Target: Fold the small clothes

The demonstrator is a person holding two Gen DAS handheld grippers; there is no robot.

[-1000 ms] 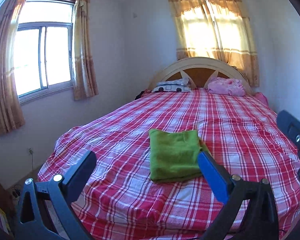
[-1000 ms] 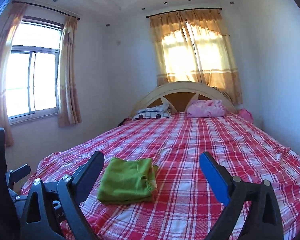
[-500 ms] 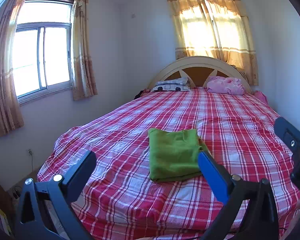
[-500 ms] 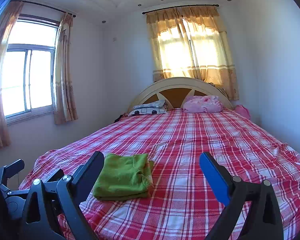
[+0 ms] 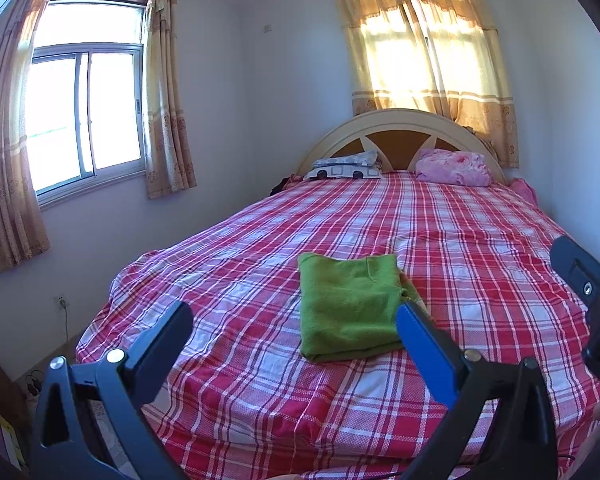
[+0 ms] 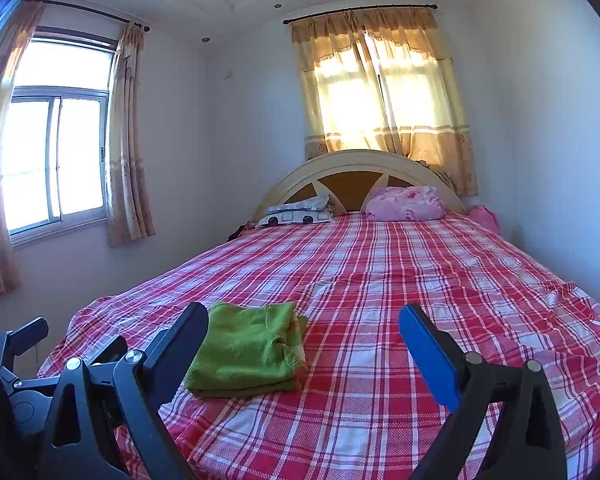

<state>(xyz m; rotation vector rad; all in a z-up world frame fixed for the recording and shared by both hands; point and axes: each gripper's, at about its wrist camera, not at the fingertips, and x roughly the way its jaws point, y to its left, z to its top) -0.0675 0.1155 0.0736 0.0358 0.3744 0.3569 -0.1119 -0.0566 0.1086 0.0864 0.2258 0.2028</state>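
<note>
From your left wrist, your left tool [image 5: 294, 330] hangs with fingers wide apart and empty, the folded green cloth [image 5: 350, 307] lying on the bed [image 5: 480, 248] beyond. From your right wrist, your right tool [image 6: 302, 332] also gapes empty; the cloth lies behind its left finger.

A bedroom with pale walls [image 6: 240, 152] is filled by a wide bed [image 5: 480, 248] under a red and white checked cover. At its far end stands an arched cream headboard [image 5: 400, 120], with a patterned pillow [image 5: 346, 164] and a pink pillow [image 5: 452, 166] against it. Behind the headboard, sunlight glows through drawn yellow curtains [image 5: 424, 40]. On the wall to the left of the bed, a sliding window [image 5: 80, 108] shines bright between open curtains. A wall socket [image 5: 61, 301] sits low beneath it.
</note>
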